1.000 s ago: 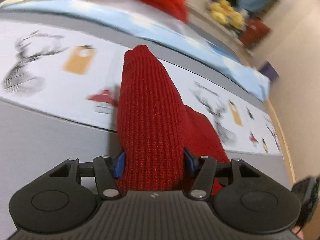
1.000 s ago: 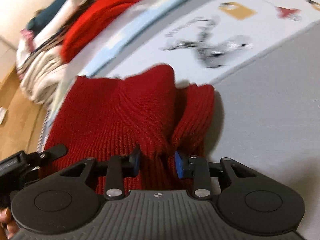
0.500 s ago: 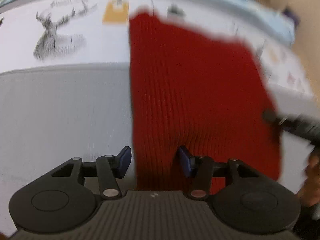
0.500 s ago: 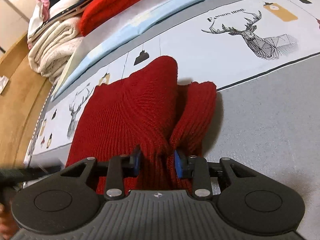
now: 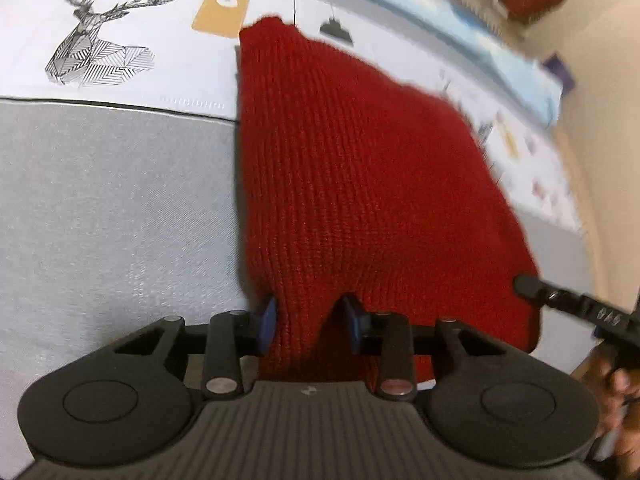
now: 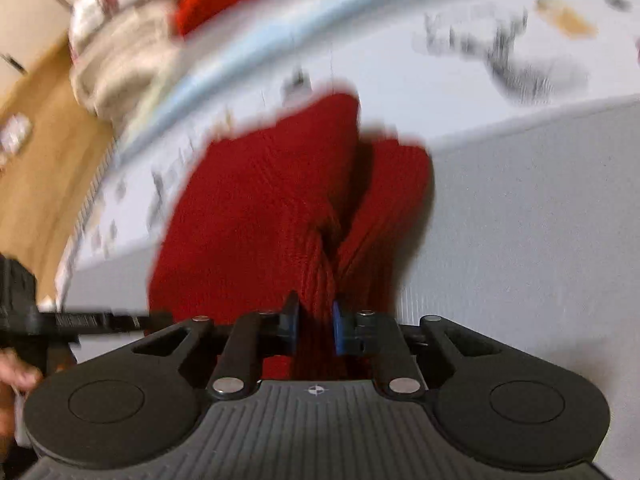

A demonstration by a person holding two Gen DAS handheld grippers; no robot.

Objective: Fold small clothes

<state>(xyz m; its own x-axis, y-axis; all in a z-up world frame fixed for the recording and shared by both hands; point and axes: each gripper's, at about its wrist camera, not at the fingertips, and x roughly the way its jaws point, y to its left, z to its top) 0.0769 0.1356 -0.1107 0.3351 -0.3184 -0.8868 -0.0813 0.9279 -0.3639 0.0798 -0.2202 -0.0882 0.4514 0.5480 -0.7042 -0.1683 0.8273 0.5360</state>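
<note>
A red knit garment [image 5: 360, 160] lies spread on the grey and white bed cover [image 5: 120, 200], with its near edge at both grippers. My left gripper [image 5: 308, 320] is closing around a tongue of that edge. Its left pad touches the knit, and a thin dark gap shows at the right pad. In the right wrist view the garment [image 6: 256, 208] bunches into a ridge, and my right gripper [image 6: 315, 328] is closing with both pads pressed on it. Each gripper shows in the other's view: the right gripper [image 5: 560, 300] at the garment's right corner, the left gripper [image 6: 100, 322] at the left.
A deer print [image 5: 100, 48] and a tan tag print [image 5: 220, 12] mark the white band of the cover. A pile of folded clothes [image 6: 120, 60] sits at the far left past the bed's blue edge. A wooden floor [image 6: 40, 140] runs beside it. A hand [image 5: 616, 400] holds the right gripper.
The garment, held up in a peak a second ago, now lies flat and spread. The left jaws have narrowed around its edge. The right jaws have tightened on the fold, and that view has blurred.
</note>
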